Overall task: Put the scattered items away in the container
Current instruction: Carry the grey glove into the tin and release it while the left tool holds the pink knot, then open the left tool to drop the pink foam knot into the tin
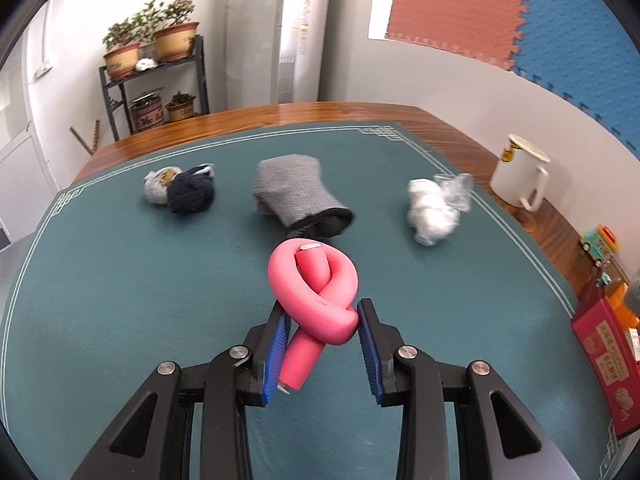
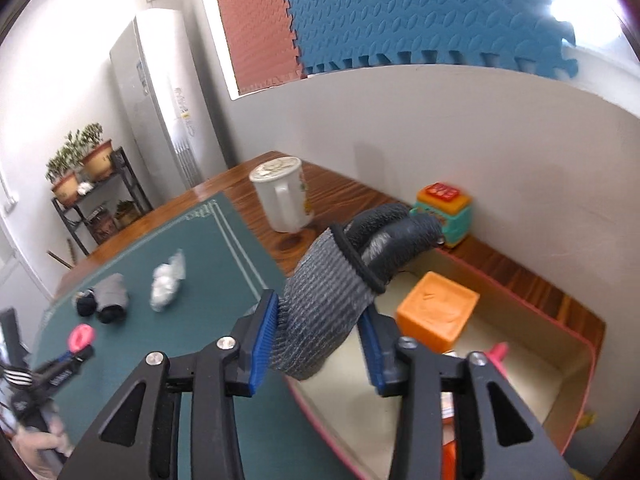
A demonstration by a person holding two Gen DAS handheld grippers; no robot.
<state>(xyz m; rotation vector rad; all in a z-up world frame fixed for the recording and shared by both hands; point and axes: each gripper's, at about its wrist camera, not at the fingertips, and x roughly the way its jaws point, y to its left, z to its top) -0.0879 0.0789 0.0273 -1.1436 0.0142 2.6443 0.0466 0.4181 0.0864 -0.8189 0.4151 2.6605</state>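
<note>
My left gripper [image 1: 322, 322] is closed on a pink knotted foam tube [image 1: 316, 286], just above the green mat [image 1: 120, 300]. Beyond it lie a grey glove [image 1: 298, 196], a dark sock bundle [image 1: 180, 190] and a white crumpled bundle [image 1: 434, 206]. My right gripper [image 2: 318, 322] is shut on a grey knit glove with dark fingers [image 2: 344, 276] and holds it over the near edge of the pink-rimmed box [image 2: 576, 336]. The box holds an orange block [image 2: 438, 312]. The left gripper with the pink tube [image 2: 82, 338] shows in the right wrist view.
A white mug [image 1: 520, 176] stands on the wooden table right of the mat, also in the right wrist view [image 2: 284, 196]. A toy block [image 2: 442, 210] sits by the wall. A red box [image 1: 604, 364] lies at the mat's right edge. A plant shelf [image 1: 154, 80] stands beyond the table.
</note>
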